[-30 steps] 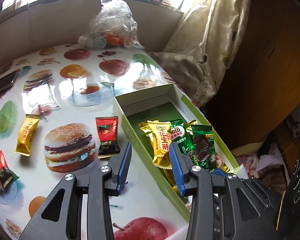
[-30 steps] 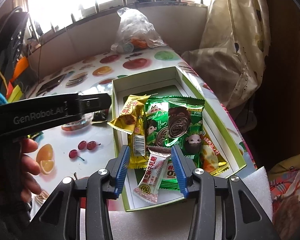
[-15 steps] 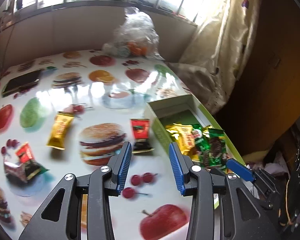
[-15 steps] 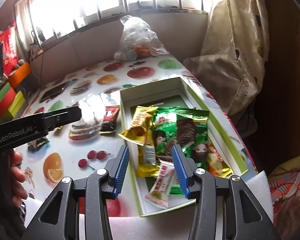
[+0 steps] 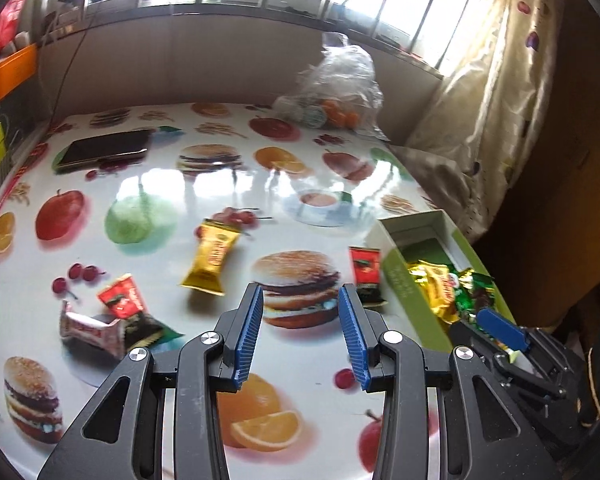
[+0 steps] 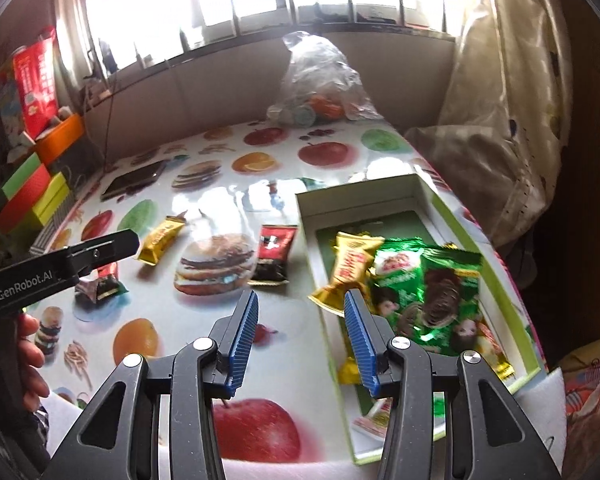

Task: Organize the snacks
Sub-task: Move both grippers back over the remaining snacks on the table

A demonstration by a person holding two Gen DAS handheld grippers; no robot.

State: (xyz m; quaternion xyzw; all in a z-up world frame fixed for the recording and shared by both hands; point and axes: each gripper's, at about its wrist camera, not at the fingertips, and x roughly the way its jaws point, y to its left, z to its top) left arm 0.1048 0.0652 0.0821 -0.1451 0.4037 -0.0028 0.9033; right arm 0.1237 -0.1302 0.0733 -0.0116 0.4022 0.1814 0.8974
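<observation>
— Sunlit window behind, glossy fruit-print bench [image 5: 228, 184] below. Where are the snacks?

— Several lie in the green box [image 6: 452, 208] at the bench's right edge; a gold packet [image 5: 211, 257], a red packet [image 5: 366, 270] and a small heap [image 5: 112, 320] are loose on the bench.

— And the tongs?

— Left tongs [image 5: 300, 332] released, nothing between them. Right tongs [image 6: 300, 340] likewise gaping and empty, beside the box.

— Risks?

— Slick film packets may skid off the shiny bench, and both tongs reaching for the red packet could collide.

Fruit-print table [image 5: 228, 184]: phone [image 5: 104, 149] upper left, bag [image 5: 336, 88] top, box [image 5: 404, 284] right, perhaps five loose snacks [image 5: 210, 256] centre-left
</observation>
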